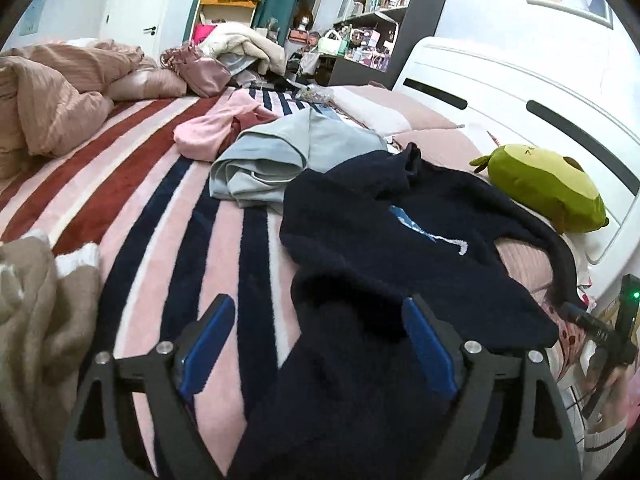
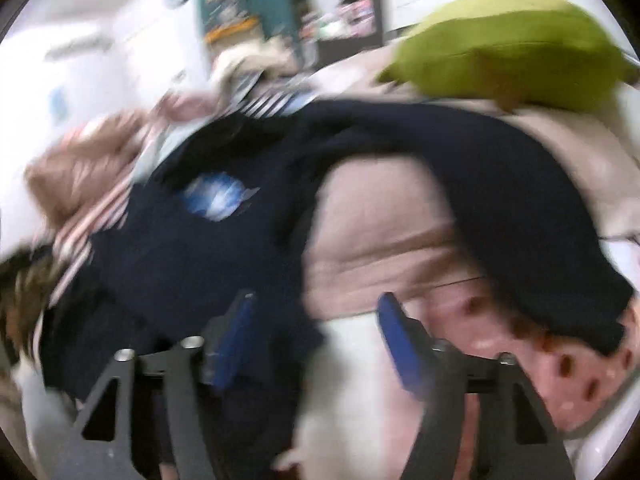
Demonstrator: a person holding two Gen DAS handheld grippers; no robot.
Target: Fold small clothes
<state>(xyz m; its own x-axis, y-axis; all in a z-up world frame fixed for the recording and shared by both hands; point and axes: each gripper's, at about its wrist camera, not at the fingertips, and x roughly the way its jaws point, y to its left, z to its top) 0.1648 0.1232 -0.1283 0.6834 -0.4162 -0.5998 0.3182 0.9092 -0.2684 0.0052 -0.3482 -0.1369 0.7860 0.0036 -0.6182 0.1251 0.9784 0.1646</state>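
Note:
A dark navy fleece garment [image 1: 380,240] with a blue and white print lies crumpled on the striped bed cover. My left gripper [image 1: 318,344] is open, its blue pads on either side of the garment's near part, which runs between the jaws. In the blurred right wrist view the same navy garment [image 2: 224,248] lies left and across, one sleeve stretching right. My right gripper [image 2: 316,344] is open over the garment's edge and the pink bedding. The right gripper also shows in the left wrist view at the far right edge [image 1: 612,336].
A light blue garment [image 1: 276,160] and a pink garment [image 1: 212,132] lie behind the navy one. A beige garment [image 1: 36,300] is at near left, a tan quilt [image 1: 52,96] at far left. A green plush [image 1: 548,188] sits by the white headboard [image 1: 520,92].

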